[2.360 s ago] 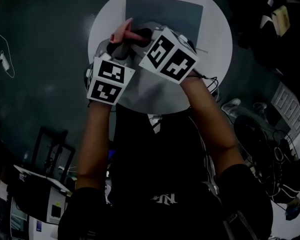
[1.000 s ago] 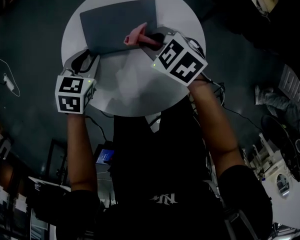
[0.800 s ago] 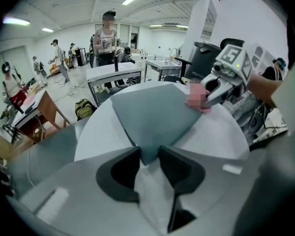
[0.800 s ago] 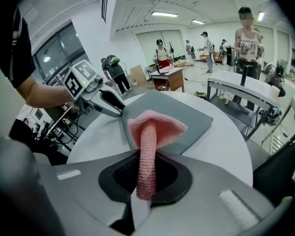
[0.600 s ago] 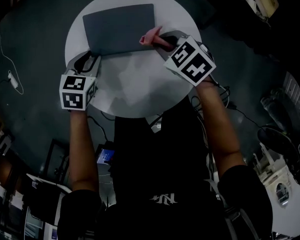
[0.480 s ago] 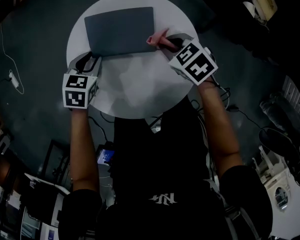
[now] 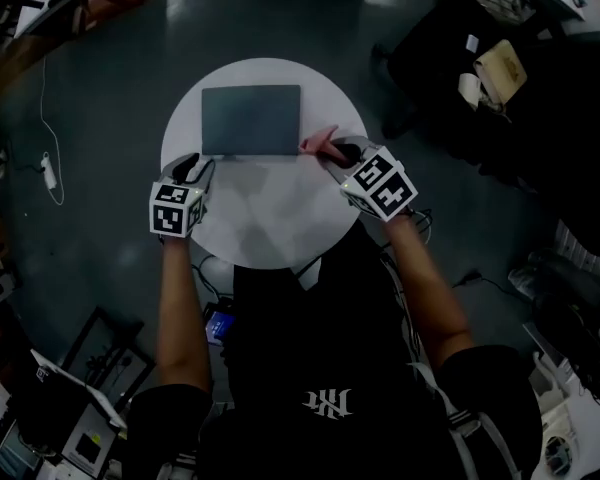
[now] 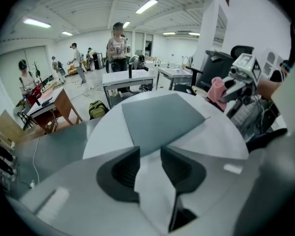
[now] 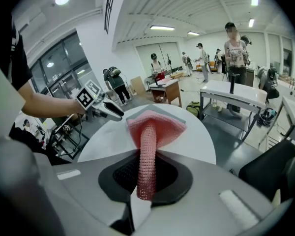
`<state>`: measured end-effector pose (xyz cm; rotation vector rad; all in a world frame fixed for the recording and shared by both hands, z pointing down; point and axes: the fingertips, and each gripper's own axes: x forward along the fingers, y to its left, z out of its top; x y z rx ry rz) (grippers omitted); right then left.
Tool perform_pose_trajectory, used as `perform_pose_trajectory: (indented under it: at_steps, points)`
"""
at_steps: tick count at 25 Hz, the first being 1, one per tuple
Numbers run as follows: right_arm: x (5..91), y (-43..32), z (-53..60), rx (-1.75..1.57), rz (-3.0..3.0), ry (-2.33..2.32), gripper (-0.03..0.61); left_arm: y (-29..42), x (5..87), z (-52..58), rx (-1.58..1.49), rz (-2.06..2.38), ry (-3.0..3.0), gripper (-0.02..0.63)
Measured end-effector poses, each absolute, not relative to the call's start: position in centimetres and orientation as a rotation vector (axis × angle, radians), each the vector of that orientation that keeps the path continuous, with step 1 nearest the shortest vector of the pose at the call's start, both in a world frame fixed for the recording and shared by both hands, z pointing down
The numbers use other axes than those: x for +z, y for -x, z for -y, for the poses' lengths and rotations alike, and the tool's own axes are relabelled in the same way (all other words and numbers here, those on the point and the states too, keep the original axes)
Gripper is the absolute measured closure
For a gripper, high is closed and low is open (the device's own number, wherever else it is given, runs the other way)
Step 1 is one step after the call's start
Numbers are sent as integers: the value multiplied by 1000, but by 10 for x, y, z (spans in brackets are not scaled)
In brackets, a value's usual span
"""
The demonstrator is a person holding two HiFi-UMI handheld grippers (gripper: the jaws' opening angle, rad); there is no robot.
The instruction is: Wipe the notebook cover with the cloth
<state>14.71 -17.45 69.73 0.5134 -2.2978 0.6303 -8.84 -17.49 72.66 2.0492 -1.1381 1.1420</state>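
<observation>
A grey notebook (image 7: 251, 120) lies closed on the far half of the round white table (image 7: 270, 218). My right gripper (image 7: 332, 150) is shut on a pink cloth (image 7: 320, 144), which hangs just off the notebook's near right corner. In the right gripper view the cloth (image 9: 150, 132) stands pinched between the jaws and covers most of the notebook. My left gripper (image 7: 194, 164) hovers at the table's left rim, beside the notebook's near left corner. Its jaws have just been opening, and nothing is between them (image 8: 148, 163). The left gripper view shows the notebook (image 8: 162, 118) ahead.
A dark chair with bags (image 7: 470, 63) stands to the right of the table, and a cable (image 7: 45, 118) runs over the floor at the left. Several people (image 8: 119, 43) and desks (image 8: 130, 80) are farther off in the room.
The right gripper has carried the cloth rightward, from over the notebook's near edge to beside its right corner. The left gripper has stayed at the table's left rim. The head view now shows more floor.
</observation>
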Motion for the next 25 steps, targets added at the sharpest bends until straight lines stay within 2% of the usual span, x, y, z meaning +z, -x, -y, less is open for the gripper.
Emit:
perform_pose_trajectory:
  at_steps: [3, 6, 9, 14, 25]
  points:
    - [657, -142, 166, 588, 2371, -485, 551, 68, 684, 162, 1065, 1170, -2093, 487]
    - [607, -134, 166, 541, 2461, -492, 551, 54, 633, 155, 1016, 1223, -2149, 528]
    - [549, -134, 165, 487, 2550, -505, 551, 39, 579, 147, 971, 1260, -2199, 540]
    - [466, -142, 154, 373, 2617, -516, 551, 22, 485, 127, 893, 1313, -2299, 611]
    - [305, -132, 86, 266, 2856, -562, 551, 39, 314, 52, 511, 1358, -2608, 611]
